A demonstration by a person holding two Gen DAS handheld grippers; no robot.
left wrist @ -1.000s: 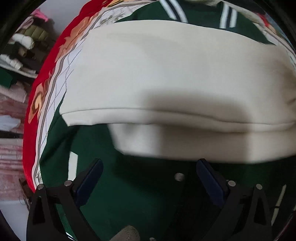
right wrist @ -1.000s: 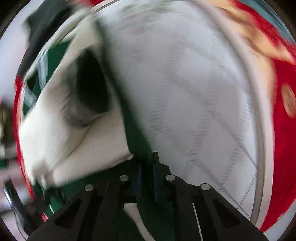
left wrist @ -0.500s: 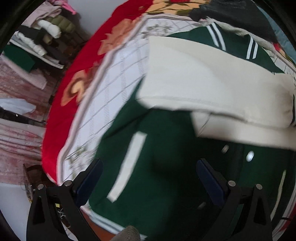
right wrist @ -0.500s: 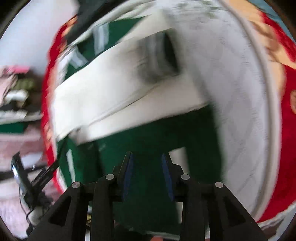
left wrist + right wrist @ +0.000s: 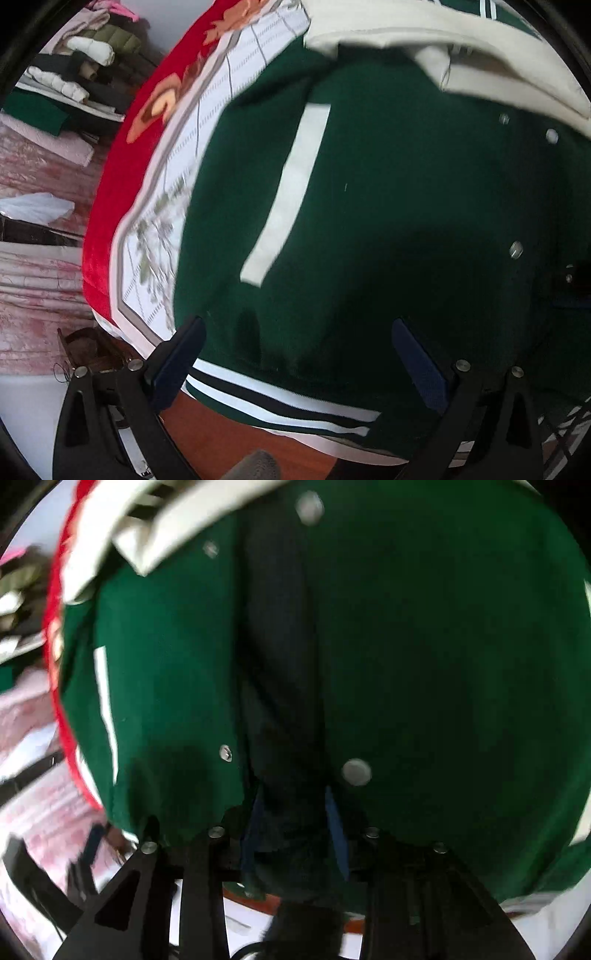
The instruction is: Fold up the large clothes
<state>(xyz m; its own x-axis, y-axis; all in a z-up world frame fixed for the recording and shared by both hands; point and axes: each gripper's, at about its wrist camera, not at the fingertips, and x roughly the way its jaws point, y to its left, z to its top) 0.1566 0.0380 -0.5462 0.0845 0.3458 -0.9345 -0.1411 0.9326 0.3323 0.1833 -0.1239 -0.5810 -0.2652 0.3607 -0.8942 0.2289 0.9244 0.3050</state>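
A dark green varsity jacket (image 5: pixel 369 221) with cream sleeves (image 5: pixel 480 55) lies spread on a bed, snap front up. Its striped hem (image 5: pixel 277 398) lies at the near bed edge. My left gripper (image 5: pixel 297 325) hovers wide open over the hem, with nothing between its fingers. In the right wrist view the jacket (image 5: pixel 443 664) fills the frame, with the sleeves (image 5: pixel 155 535) folded across the top. My right gripper (image 5: pixel 291 797) is over the dark front placket beside a snap (image 5: pixel 356 771). Its jaws are narrowly parted and closing, and the pads do not visibly press the cloth.
A red and white flowered blanket (image 5: pixel 122 155) covers the bed under the jacket. Stacked clothes (image 5: pixel 74 74) sit on the left beyond the bed. A pinkish floor (image 5: pixel 37 288) and the brown wooden bed edge (image 5: pixel 221 435) lie near the hem.
Both grippers moved from the cream sleeves down to the jacket's lower body and hem. The right jaws, shut a second ago, now stand parted.
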